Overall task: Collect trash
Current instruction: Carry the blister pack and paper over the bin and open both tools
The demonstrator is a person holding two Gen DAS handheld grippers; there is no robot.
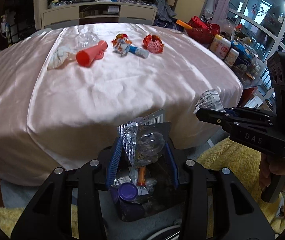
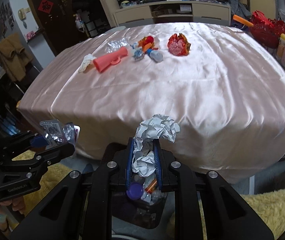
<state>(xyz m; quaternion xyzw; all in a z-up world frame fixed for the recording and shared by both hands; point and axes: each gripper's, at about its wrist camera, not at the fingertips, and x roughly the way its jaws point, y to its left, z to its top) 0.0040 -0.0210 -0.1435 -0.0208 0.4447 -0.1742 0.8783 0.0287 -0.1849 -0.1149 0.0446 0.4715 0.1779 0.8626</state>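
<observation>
My left gripper [image 1: 142, 140] is shut on a clear plastic blister pack [image 1: 144, 142] with a barcode, held over a dark trash bin [image 1: 142, 204] on the floor. My right gripper [image 2: 144, 150] is shut on a crumpled white paper wad [image 2: 154, 134], also above the bin [image 2: 142, 206]. The bin holds a purple cap [image 1: 127, 192], an orange tube and wrappers. Each gripper shows in the other's view: the right gripper [image 1: 202, 111], the left gripper [image 2: 62, 144]. On the pink satin table [image 1: 102, 84] lie a pink tube [image 1: 92, 55], a colourful wrapper [image 1: 120, 43], a red wrapper [image 1: 153, 44] and a white tissue [image 1: 59, 57].
A yellow fluffy rug [image 2: 272, 210] covers the floor around the bin. Bottles and a red basket [image 1: 202, 30] crowd a side table to the right. A cabinet with piled clothes [image 1: 98, 10] stands behind the table. A dark door [image 2: 46, 14] is at the far left.
</observation>
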